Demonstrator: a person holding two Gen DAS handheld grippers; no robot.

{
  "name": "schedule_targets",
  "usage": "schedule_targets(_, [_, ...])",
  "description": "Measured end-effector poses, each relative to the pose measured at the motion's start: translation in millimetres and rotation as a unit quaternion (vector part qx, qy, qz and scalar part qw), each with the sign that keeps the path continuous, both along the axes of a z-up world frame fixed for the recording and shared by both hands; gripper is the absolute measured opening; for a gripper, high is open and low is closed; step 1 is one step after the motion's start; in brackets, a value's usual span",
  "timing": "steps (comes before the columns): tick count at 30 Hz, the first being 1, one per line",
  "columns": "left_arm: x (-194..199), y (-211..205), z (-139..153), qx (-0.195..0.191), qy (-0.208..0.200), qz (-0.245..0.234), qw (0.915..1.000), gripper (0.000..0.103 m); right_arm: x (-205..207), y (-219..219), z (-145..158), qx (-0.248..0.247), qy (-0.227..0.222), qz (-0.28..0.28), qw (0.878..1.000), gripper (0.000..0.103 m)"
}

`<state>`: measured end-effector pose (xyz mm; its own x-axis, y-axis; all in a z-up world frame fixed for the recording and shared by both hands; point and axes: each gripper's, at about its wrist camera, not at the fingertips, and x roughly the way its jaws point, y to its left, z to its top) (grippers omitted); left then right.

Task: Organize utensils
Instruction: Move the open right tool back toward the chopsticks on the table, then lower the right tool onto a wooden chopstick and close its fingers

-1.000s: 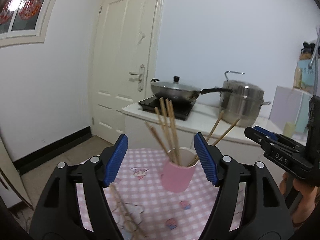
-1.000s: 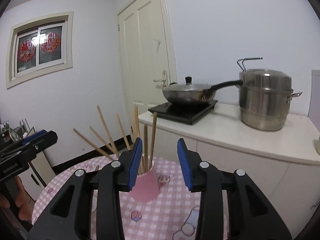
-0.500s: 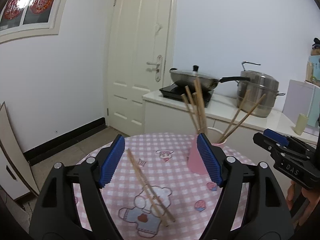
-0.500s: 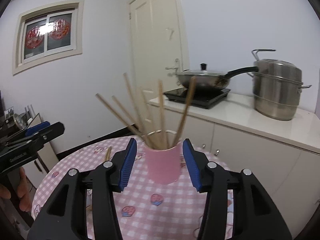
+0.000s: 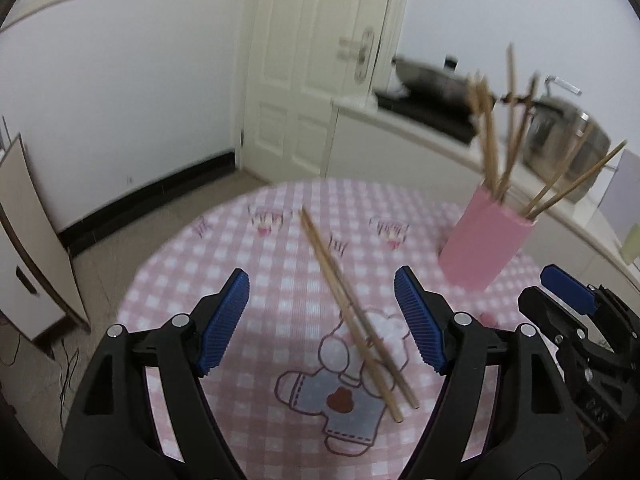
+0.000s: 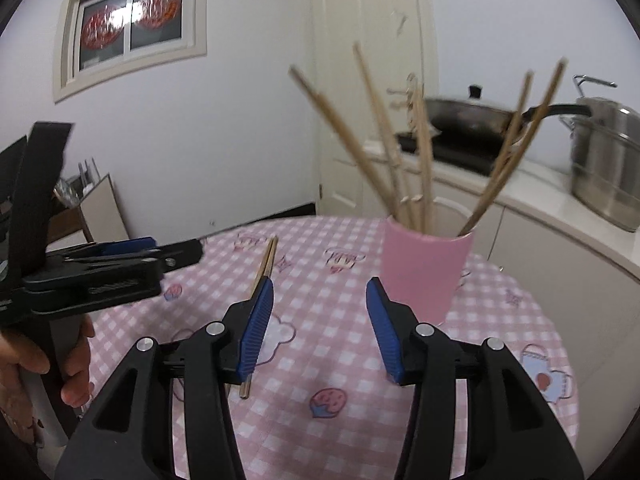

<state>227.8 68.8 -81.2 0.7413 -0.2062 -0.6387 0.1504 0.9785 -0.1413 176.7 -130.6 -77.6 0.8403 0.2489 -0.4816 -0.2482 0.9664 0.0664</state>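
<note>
Two loose wooden chopsticks (image 5: 352,312) lie side by side on the pink checked tablecloth (image 5: 248,280). My left gripper (image 5: 321,272) hovers over them, open, with the pair showing between its blue pads and untouched. A pink cup (image 5: 486,242) holding several chopsticks (image 5: 490,140) stands at the right. In the right wrist view my right gripper (image 6: 320,283) is open and empty, with the pink cup (image 6: 424,268) just beyond its right finger. The loose chopsticks (image 6: 268,258) run under its left finger. The left gripper (image 6: 180,252), held by a hand (image 6: 72,360), enters from the left.
Behind the round table runs a white counter (image 6: 540,200) with a black hob, a wok (image 6: 468,114) and a steel pot (image 6: 604,160). A cream door (image 5: 320,72) is at the back. A low cabinet (image 5: 28,240) stands on the floor at left.
Both grippers came down toward the table. The left one swung from the cup to over the loose chopsticks. The right one's jaws widened, and the cup now sits right of its centre.
</note>
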Motion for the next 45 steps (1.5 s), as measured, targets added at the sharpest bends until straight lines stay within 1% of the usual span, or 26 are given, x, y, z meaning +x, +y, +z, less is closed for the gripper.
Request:
schedule_targets(4, [20.4, -6.6, -26.0, 0.007, 0.058, -0.003, 0.9983, 0.074, 9.0, 5.0, -10.9, -0.004, 0.023, 0.005, 1.000, 0.046])
schedule_targets(6, [29.8, -8.2, -37.3, 0.001, 0.086, -0.006, 0.9963, 0.068, 15.6, 5.1, -12.7, -0.007, 0.033, 0.006, 0.999, 0.046])
schedule_targets(8, [36.3, -9.8, -44.6, -0.001, 0.108, -0.006, 0.9941, 0.060, 17.2, 4.7, -17.1, -0.008, 0.040, 0.007, 0.999, 0.046])
schedule_targets(10, [40.7, -11.0, -49.4, -0.007, 0.123, -0.008, 0.9924, 0.056, 19.0, 4.9, -21.5, -0.008, 0.048, 0.007, 0.999, 0.046])
schedule_targets(12, [44.5, -15.0, -53.1, -0.003, 0.133, -0.012, 0.9910, 0.053, 20.6, 5.0, -24.6, -0.008, 0.054, 0.008, 0.998, 0.046])
schedule_targets(15, [48.1, -21.0, -56.1, 0.004, 0.142, -0.015, 0.9897, 0.051, 22.7, 6.3, -28.9, -0.009, 0.059, 0.011, 0.998, 0.047])
schedule_targets(17, [50.3, -25.6, -59.3, 0.017, 0.150, -0.017, 0.9884, 0.041, 24.8, 8.2, -30.9, -0.010, 0.064, 0.013, 0.998, 0.048])
schedule_targets(18, [51.5, -26.8, -60.7, 0.021, 0.153, -0.017, 0.9878, 0.040, 25.4, 9.1, -31.8, -0.011, 0.065, 0.015, 0.998, 0.048])
schedule_targets(19, [52.3, -26.5, -60.7, 0.019, 0.152, -0.016, 0.9881, 0.039, 26.0, 10.2, -32.5, -0.013, 0.067, 0.016, 0.998, 0.048])
schedule_targets(20, [53.4, -25.7, -60.4, 0.017, 0.152, -0.014, 0.9881, 0.035, 26.5, 11.3, -33.5, -0.014, 0.069, 0.018, 0.997, 0.049])
schedule_targets(22, [56.4, -24.2, -60.3, 0.015, 0.154, -0.012, 0.9879, 0.033, 27.8, 14.1, -35.4, -0.017, 0.073, 0.021, 0.997, 0.049])
schedule_targets(27, [69.2, -19.8, -59.0, 0.003, 0.170, -0.007, 0.9855, 0.033, 35.3, 21.8, -38.7, -0.026, 0.086, 0.028, 0.996, 0.049])
schedule_targets(31, [69.5, -15.3, -56.9, -0.029, 0.180, -0.013, 0.9832, 0.033, 38.7, 25.2, -38.4, -0.028, 0.091, 0.034, 0.995, 0.049])
schedule_targets(32, [68.9, -15.6, -57.2, -0.031, 0.181, -0.013, 0.9830, 0.033, 39.1, 25.2, -38.9, -0.029, 0.092, 0.034, 0.995, 0.050])
schedule_targets(34, [68.6, -17.3, -57.5, -0.029, 0.178, -0.015, 0.9835, 0.033, 40.0, 24.5, -40.2, -0.028, 0.095, 0.034, 0.994, 0.050])
schedule_targets(39, [70.3, -24.2, -59.8, -0.007, 0.173, -0.015, 0.9849, 0.033, 43.3, 22.0, -42.0, -0.022, 0.102, 0.031, 0.994, 0.050])
schedule_targets(45, [78.5, -33.4, -59.7, 0.011, 0.177, -0.015, 0.9841, 0.033, 45.3, 22.4, -43.0, -0.024, 0.106, 0.030, 0.994, 0.051])
